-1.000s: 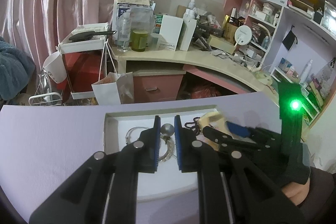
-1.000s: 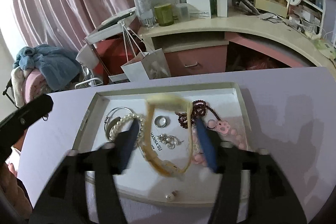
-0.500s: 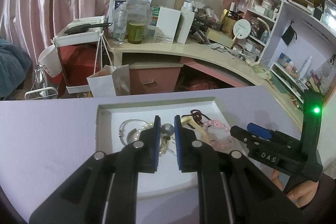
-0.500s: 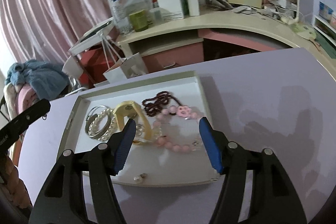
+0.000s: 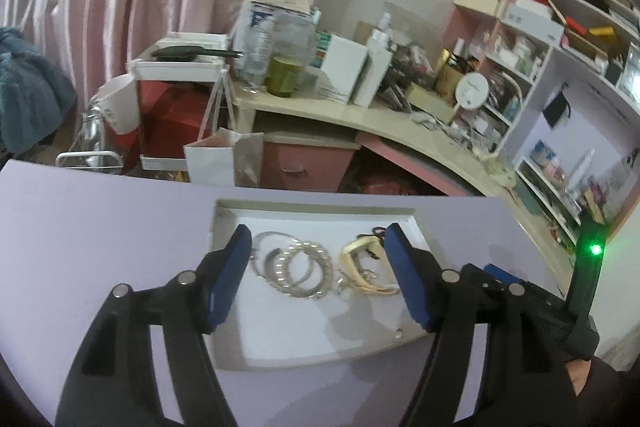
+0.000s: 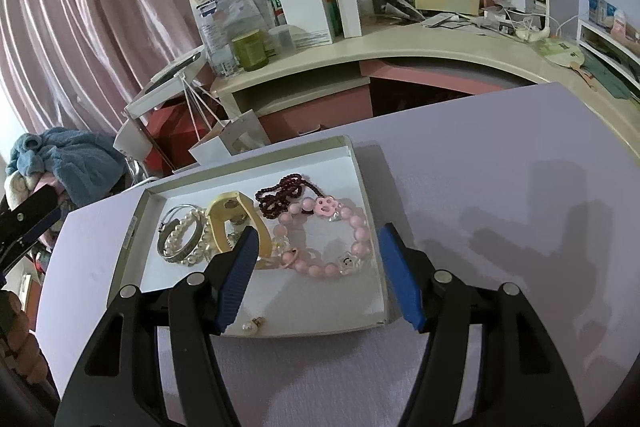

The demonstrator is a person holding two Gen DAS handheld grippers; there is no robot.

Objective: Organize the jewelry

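Observation:
A shallow white tray (image 6: pixel 372 207) lies on the purple table. In it are a pink bead bracelet (image 6: pixel 360 227), a dark red bead strand (image 6: pixel 280 193), a yellow band (image 6: pixel 232 215), a pearl bracelet with a silver bangle (image 6: pixel 180 239) and a small pearl earring (image 6: pixel 252 325). My right gripper (image 6: pixel 318 239) stands open above the tray's near right part, holding nothing. My left gripper (image 5: pixel 318 239) hovers over the tray (image 5: pixel 316 205). Its jaws are opening, with the bangles (image 5: pixel 300 269) and yellow band (image 5: pixel 354 255) below them and nothing gripped.
The table's far edge (image 6: pixel 440 99) drops to a paper bag (image 6: pixel 224 147) and a cluttered cream desk (image 6: pixel 360 43). Shelves (image 5: pixel 560 7) fill the right wall. The right gripper's housing with a green light (image 5: pixel 588 267) sits right of my left fingers, above a hand (image 5: pixel 580 379).
My left jaws went from shut to wide apart. The yellow band that hung between my right jaws a second ago now lies in the tray. The right gripper has shifted toward the tray's right side.

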